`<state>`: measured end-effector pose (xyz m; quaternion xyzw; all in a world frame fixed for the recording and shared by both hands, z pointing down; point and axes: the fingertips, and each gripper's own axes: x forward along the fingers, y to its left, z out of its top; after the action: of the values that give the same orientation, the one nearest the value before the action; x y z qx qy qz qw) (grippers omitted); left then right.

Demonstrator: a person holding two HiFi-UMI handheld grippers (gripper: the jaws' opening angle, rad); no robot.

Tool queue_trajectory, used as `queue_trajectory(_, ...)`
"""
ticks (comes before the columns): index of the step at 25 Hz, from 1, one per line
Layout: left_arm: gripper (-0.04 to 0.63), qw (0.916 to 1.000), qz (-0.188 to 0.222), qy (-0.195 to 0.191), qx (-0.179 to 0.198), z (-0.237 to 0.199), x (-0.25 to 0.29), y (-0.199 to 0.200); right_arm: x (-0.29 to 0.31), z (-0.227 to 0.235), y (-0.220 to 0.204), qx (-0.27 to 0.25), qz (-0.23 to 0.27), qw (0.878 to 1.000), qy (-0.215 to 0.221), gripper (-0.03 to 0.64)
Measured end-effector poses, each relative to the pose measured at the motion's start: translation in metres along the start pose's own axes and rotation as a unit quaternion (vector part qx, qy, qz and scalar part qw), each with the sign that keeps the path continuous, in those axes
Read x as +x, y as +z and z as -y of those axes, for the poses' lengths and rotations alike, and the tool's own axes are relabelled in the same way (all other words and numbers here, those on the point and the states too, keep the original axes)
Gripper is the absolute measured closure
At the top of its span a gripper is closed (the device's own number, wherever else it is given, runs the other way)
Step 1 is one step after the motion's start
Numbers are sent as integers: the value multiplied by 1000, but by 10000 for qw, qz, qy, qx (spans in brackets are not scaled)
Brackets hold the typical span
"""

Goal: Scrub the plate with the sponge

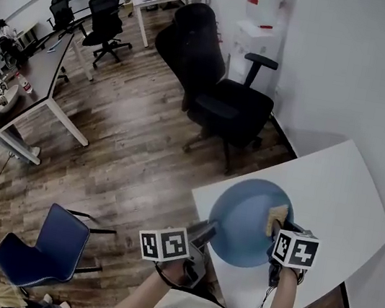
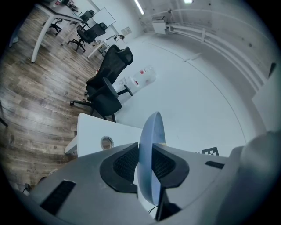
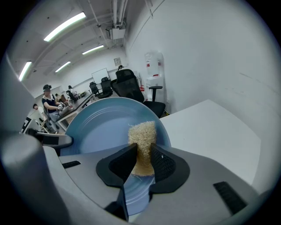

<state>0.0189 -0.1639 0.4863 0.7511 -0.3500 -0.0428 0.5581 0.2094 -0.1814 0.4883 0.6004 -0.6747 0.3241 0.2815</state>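
The blue plate [image 1: 243,220] sits over the near left part of the white surface [image 1: 333,188], its hollow face turned up toward my head camera. My left gripper [image 1: 207,234] holds it by the near left rim. In the left gripper view, the plate [image 2: 149,145] appears edge-on as a thin blue sliver, and the jaws of the left gripper [image 2: 145,165] are clamped on it, one dark ribbed pad on each face. I cannot tell whether the far rim rests on the surface or hangs above it. The sponge [image 1: 276,218], a tan, coarse, fibrous pad, lies against the plate's inner face close to its right rim. It is pinched by my right gripper [image 1: 278,233], which comes in from the near right. In the right gripper view, the jaws of the right gripper [image 3: 142,162] are closed on the lower half of the sponge [image 3: 142,136], whose upper half stands free against the plate [image 3: 105,125]. The white surface [image 3: 206,127] stretches away to the right toward a white wall. In the left gripper view a small round grommet [image 2: 106,142] is set into the surface [image 2: 94,129]. Beyond it, a black office chair [image 1: 218,88] stands on the wooden floor [image 1: 128,146], with a water dispenser [image 1: 262,15] against the wall behind it. A blue chair [image 1: 52,247] stands at my lower left.
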Motion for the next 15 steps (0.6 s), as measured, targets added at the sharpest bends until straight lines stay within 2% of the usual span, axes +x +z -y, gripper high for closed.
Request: queue_trajectory(15,529,9994,142,131,-292,-7,2,3,-2,-5,-16,-115,-151,9998,21,517)
